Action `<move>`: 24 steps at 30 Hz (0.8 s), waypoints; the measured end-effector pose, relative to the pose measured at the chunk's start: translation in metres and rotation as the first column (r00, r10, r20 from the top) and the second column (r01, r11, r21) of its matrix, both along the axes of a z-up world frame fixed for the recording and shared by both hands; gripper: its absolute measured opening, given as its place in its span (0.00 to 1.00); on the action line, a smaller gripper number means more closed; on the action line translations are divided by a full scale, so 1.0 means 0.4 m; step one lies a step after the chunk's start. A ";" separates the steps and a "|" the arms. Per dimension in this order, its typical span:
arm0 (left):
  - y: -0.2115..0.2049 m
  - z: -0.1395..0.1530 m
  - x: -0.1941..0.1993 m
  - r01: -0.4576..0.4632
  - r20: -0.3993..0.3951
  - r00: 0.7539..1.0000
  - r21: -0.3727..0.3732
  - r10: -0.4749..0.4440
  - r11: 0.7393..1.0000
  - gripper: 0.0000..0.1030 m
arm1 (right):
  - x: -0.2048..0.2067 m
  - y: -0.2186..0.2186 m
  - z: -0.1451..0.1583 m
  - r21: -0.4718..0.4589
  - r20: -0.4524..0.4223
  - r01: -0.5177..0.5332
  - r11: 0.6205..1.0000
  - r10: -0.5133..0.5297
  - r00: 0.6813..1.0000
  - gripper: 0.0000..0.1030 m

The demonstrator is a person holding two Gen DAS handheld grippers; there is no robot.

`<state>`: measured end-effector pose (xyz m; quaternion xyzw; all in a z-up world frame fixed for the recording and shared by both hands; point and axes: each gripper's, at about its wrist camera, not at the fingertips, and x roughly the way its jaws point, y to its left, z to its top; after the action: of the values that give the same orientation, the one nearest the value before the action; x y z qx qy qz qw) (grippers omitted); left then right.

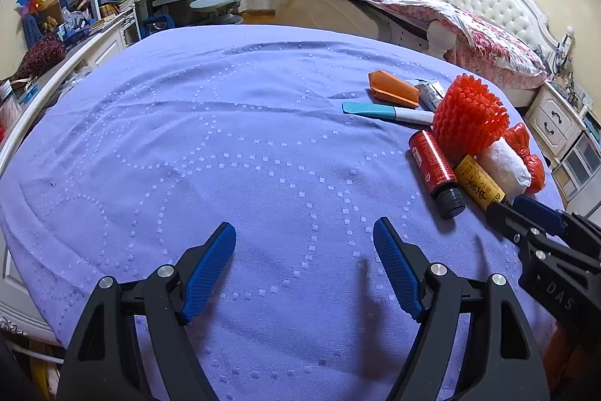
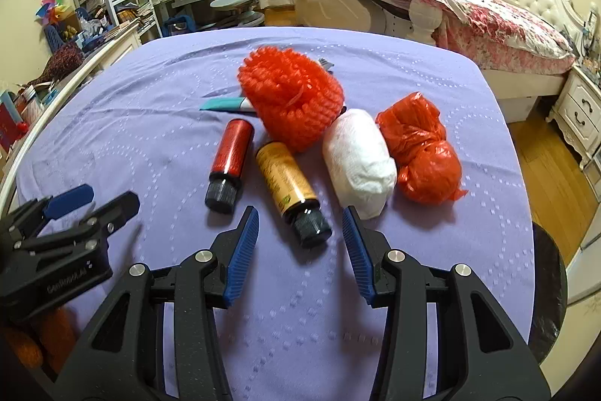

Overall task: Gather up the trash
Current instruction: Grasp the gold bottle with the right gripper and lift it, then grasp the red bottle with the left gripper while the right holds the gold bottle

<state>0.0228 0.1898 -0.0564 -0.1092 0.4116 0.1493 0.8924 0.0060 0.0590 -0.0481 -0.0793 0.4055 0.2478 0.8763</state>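
Trash [image 2: 296, 100] lies clustered on the purple cloth [image 2: 150, 138], so the right gripper [image 2: 300, 228], jaws apart, straddles the yellow bottle's cap [image 2: 311, 226], while the left gripper [image 1: 304, 235] waits, spread and empty.

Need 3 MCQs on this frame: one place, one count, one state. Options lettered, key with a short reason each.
1. Which item lies nearest ahead of the right gripper?
A. yellow-label bottle
B. orange paper fold
C. teal-capped marker

2. How many dark-capped bottles lie on the purple cloth?
A. one
B. two
C. four

3. How do the left gripper jaws stand?
A. shut on the marker
B. shut on nothing
C. open over bare cloth

Key:
1 A: its cap sits just ahead of the open jaws in the right wrist view.
2 B: the red bottle and the yellow-label bottle only.
3 C: the blue pads are spread wide, with only cloth between them.
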 end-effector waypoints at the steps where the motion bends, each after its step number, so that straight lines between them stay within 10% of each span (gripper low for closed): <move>1: -0.002 0.000 0.000 0.001 -0.001 1.000 0.001 -0.001 1.000 0.74 | 0.005 0.002 0.001 0.000 0.000 -0.001 1.000 0.001 1.000 0.44; 24: -0.046 0.001 0.017 0.061 -0.006 0.998 0.009 -0.061 0.998 0.74 | -0.011 -0.032 -0.028 0.000 -0.028 0.011 1.000 -0.011 1.000 0.24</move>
<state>0.0297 0.1714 -0.0560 -0.0920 0.4163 0.1243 0.8960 0.0014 0.0462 -0.0591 -0.0734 0.4179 0.2440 0.8720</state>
